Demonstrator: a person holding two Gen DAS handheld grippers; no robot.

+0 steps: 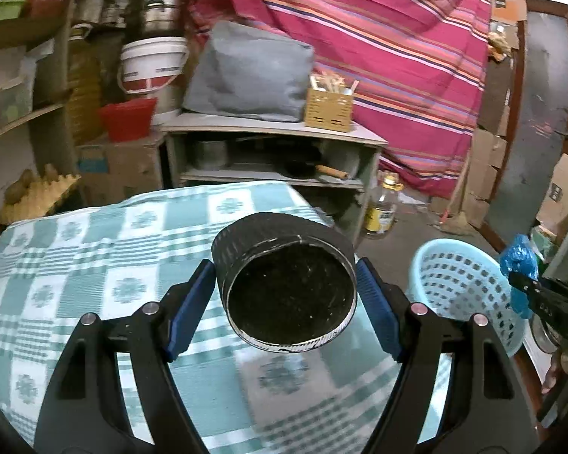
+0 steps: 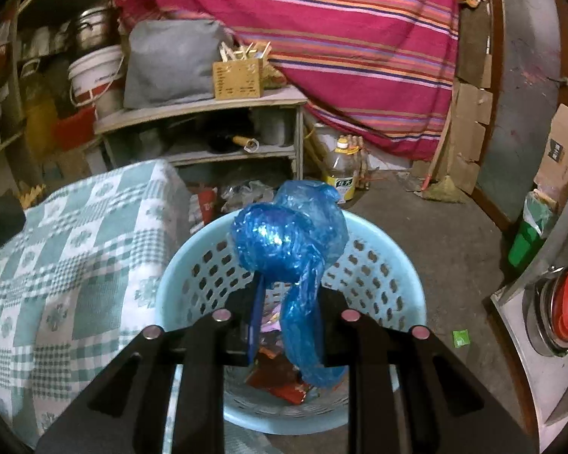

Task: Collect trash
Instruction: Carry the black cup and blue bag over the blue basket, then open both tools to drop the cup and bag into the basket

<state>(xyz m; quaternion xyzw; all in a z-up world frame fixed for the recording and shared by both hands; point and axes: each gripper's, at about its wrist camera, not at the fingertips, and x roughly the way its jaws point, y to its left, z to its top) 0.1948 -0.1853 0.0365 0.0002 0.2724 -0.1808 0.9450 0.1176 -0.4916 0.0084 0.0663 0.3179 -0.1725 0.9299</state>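
My left tongs (image 1: 284,302) stand wide, their blue pads pressed against the two sides of a black round container (image 1: 284,283), which I carry tilted above the checked cloth (image 1: 94,265) on the worktop. The risk here, as I judge it, is the tin's smooth curved wall: the grip sits on the widest part, so a sideways jolt on the way over could let it roll out and fall back onto the cloth or onto the floor short of the bin.

Further right, the pale blue basket (image 2: 397,276) stands on the floor just beside the worktop, with wrappers already in it. My right tongs (image 2: 284,302) are nearly closed, pinching the twisted neck of a crumpled blue plastic bag (image 2: 284,242), which hangs over the basket's opening. The bag is light and clingy; it may stick to a pad on release, or drift and catch on the rim instead of dropping inside.
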